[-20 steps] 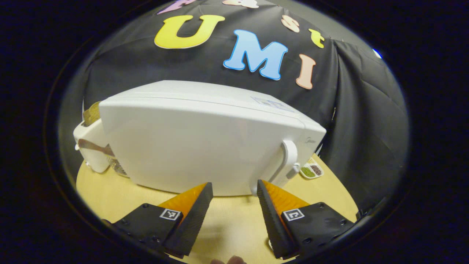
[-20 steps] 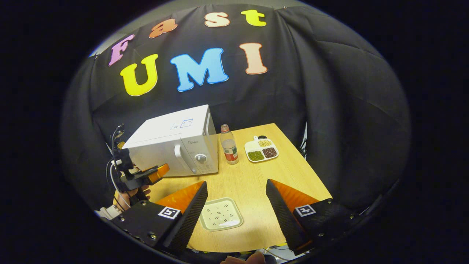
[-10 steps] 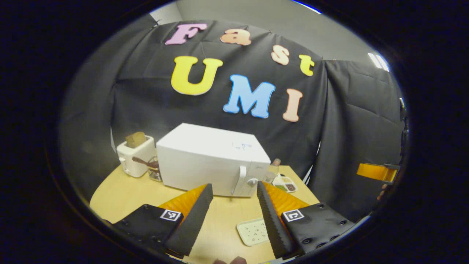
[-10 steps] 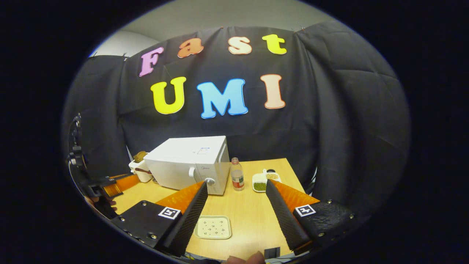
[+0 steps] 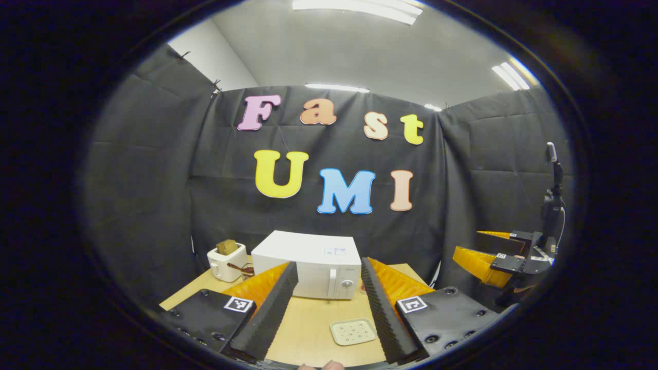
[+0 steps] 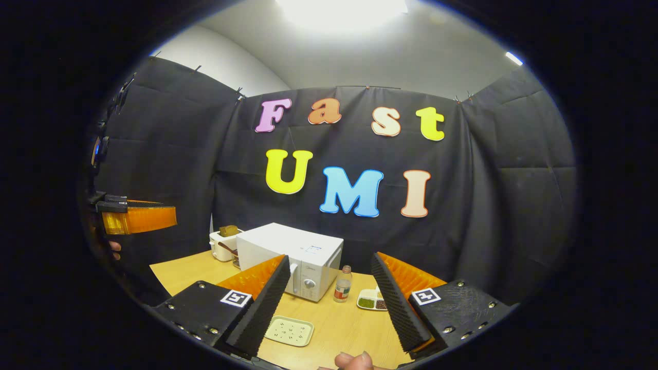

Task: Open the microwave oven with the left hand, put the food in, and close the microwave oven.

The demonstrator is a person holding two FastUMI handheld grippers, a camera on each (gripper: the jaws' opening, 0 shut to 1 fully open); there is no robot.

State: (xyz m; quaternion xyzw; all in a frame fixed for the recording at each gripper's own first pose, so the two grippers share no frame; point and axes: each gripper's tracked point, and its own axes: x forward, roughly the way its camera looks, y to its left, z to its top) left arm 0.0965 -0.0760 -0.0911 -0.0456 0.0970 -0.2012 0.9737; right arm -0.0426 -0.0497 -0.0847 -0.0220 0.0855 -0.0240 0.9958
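The white microwave (image 5: 308, 262) stands at the back of the wooden table (image 5: 308, 324) with its door shut; it also shows in the right gripper view (image 6: 290, 254). A pale square plate (image 5: 353, 331) with small dark specks lies on the table in front of it, also seen at the near edge (image 6: 289, 330). My left gripper (image 5: 328, 264) is open and held high, far back from the microwave. My right gripper (image 6: 329, 257) is open too, with nothing between its fingers. Each gripper shows in the other's view, the right gripper (image 5: 493, 257) at the right and the left gripper (image 6: 139, 218) at the left.
A white toaster (image 5: 226, 262) stands left of the microwave. To the microwave's right are a small bottle (image 6: 342, 283) and a divided dish (image 6: 374, 299) of beans. A fingertip (image 6: 354, 361) shows at the bottom edge.
Both grippers have drawn back and risen away from the table, so the microwave looks much smaller. The microwave door stays shut and both grippers stay open.
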